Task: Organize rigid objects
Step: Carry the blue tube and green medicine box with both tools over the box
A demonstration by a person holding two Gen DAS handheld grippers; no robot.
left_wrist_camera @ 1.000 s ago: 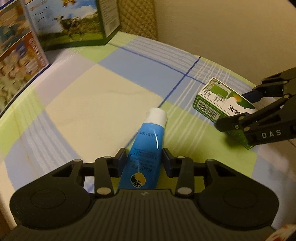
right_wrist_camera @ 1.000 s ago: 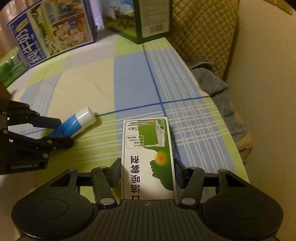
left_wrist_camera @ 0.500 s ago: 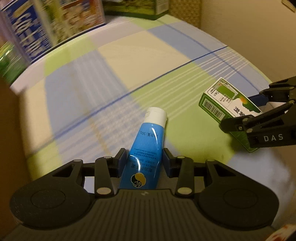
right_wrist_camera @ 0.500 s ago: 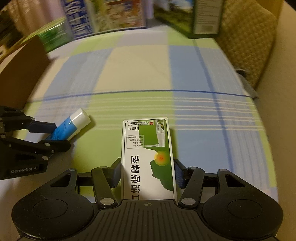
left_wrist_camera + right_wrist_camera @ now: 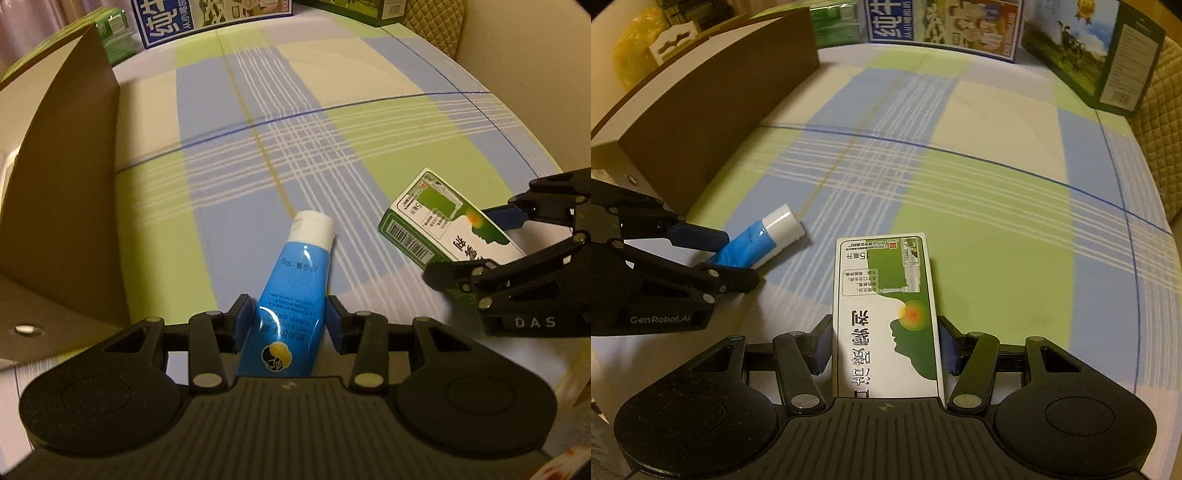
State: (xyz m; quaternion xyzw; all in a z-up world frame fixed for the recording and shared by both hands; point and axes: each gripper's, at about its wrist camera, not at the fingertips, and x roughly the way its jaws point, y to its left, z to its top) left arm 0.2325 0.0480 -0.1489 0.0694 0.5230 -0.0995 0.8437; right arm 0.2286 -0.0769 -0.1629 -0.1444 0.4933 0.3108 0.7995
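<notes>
**Tube and carton held over the checked cloth**

Left gripper [image 5: 290, 323] pinching a blue tube [image 5: 295, 291], blue pads pressed against both its sides, white cap [image 5: 312, 229] pointing away from the camera. Right gripper [image 5: 884, 345] clamped on a green and white carton [image 5: 884, 314], pads tight on its long edges, printed face up.

Both things above a tablecloth [image 5: 332, 122] checked in green, blue and cream. Whether raised off the cloth or resting on it: cannot tell.

Left view only: barcode [image 5: 408, 242] on the carton's end face [image 5: 443, 225], plus the right gripper's linkage from the side, marked "DAS". Brown box wall [image 5: 62, 192] close on the left, rising steeply.

Right view only: carton's full top print, with a head in profile and a red-orange spot. Same brown box [image 5: 713, 114] seen as a long wall along the cloth's left edge, the tube [image 5: 757, 245] near its foot. Left gripper [image 5: 737, 258] from the side, marked "GenRobot.AI". Behind the box, something yellow [image 5: 631, 51], blurred.

At the far edge in both views: a blue milk box [image 5: 942, 22], a green box with a cow picture [image 5: 1093, 55], a green pack [image 5: 836, 24]. Quilted cushion [image 5: 1161, 122] at the right.
</notes>
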